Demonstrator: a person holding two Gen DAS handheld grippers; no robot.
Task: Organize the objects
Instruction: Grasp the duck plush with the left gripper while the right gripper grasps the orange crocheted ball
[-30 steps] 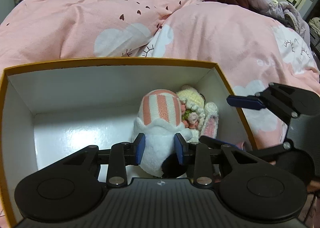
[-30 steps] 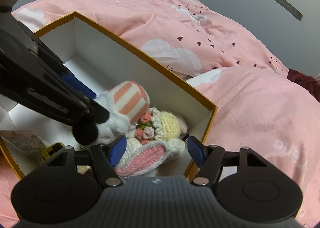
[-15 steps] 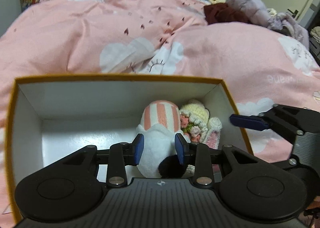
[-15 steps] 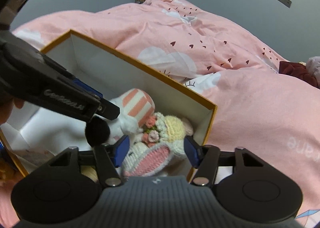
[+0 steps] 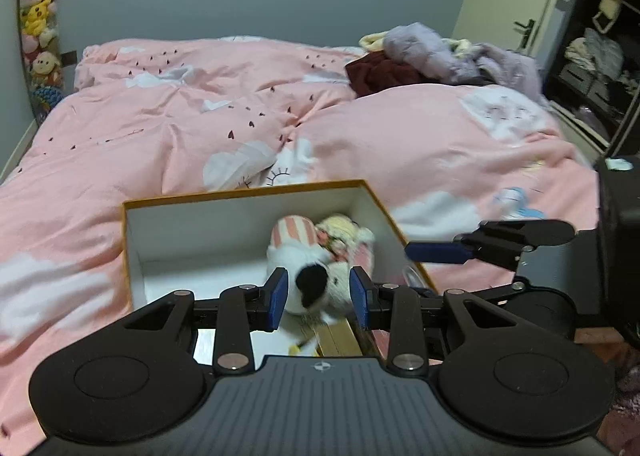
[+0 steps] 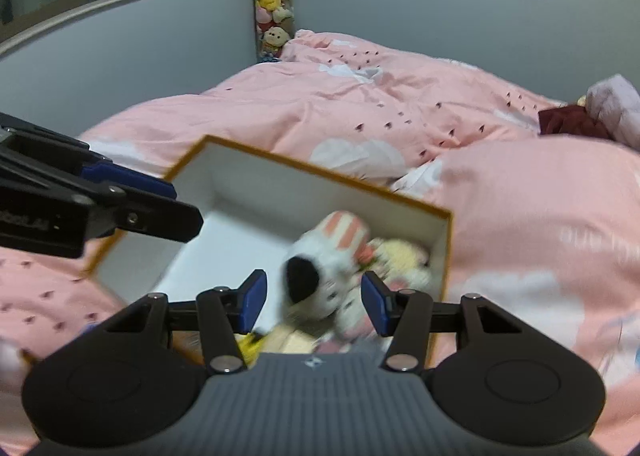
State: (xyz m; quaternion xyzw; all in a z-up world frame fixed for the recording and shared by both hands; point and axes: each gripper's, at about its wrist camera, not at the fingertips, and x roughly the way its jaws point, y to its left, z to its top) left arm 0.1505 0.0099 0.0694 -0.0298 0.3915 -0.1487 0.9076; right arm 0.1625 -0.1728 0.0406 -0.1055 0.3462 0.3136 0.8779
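An orange-rimmed box (image 5: 240, 192) with a white inside lies on the bed. At its far right end lie a white plush toy (image 5: 296, 232) with a pink striped cap and a black nose, and a yellow crocheted bunny (image 5: 340, 228). My left gripper (image 5: 318, 296) hovers open above the box's near end, holding nothing. The right gripper (image 6: 314, 298) hangs above the plush toy (image 6: 344, 232). Its jaws are closing, and the pads touch nothing. Each gripper shows in the other's view: the right gripper (image 5: 412, 270) beside the box's right wall, the left gripper (image 6: 186, 206) over its left side.
A rumpled pink duvet (image 5: 200, 128) covers the bed around the box. Clothes (image 5: 432, 52) are piled at the far right of the bed. Stuffed toys (image 6: 272, 8) hang in the room's corner. Small yellow items (image 5: 336, 340) lie at the box's near end. Dark shelves (image 5: 600, 36) stand at the right.
Both grippers have risen and drawn back from the box, which now looks smaller and farther below. The right jaws have narrowed. The toys stay in the box.
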